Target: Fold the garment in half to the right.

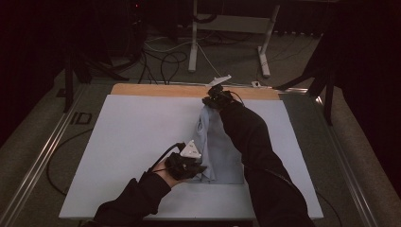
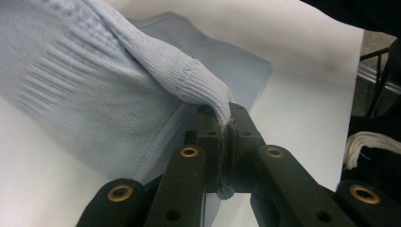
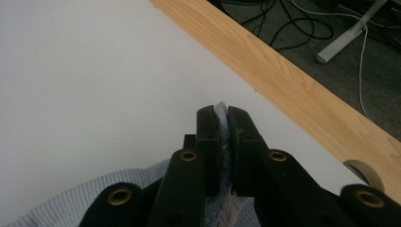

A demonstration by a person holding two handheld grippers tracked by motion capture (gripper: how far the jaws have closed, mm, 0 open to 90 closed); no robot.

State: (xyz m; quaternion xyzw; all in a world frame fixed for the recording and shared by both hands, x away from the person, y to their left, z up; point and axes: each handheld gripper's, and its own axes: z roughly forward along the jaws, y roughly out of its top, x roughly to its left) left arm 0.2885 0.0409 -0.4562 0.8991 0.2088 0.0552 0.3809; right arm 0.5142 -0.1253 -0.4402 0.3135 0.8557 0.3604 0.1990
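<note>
Work surface: a white rectangular mat [image 1: 137, 142] covering most of the table, with a strip of pale wooden table edge [image 1: 161, 90] bare along the far side. In the right gripper view a roll of tape [image 3: 366, 172] lies partly on that wood strip.

Object in hand: a light blue ribbed knit garment [image 1: 217, 146], lying right of centre on the mat, stretched from the near side towards the far edge.

Left gripper [image 1: 187, 165], near side of the mat: jaws pressed together on a folded ribbed hem of the garment; in the left gripper view [image 2: 227, 123] the knit drapes up and away from the pinch, lifted off the mat just there.

Right gripper [image 1: 215, 100], close to the wood strip: jaws clamped on a thin edge of the same fabric, seen between the tips in the right gripper view [image 3: 222, 116]. The dark sleeve [image 1: 255, 156] lies across the garment's right side.

Room: dim. Grey carpet, loose black and white cables [image 1: 165, 59], white metal desk legs [image 1: 193, 42] beyond the table, dark stands on both sides.
</note>
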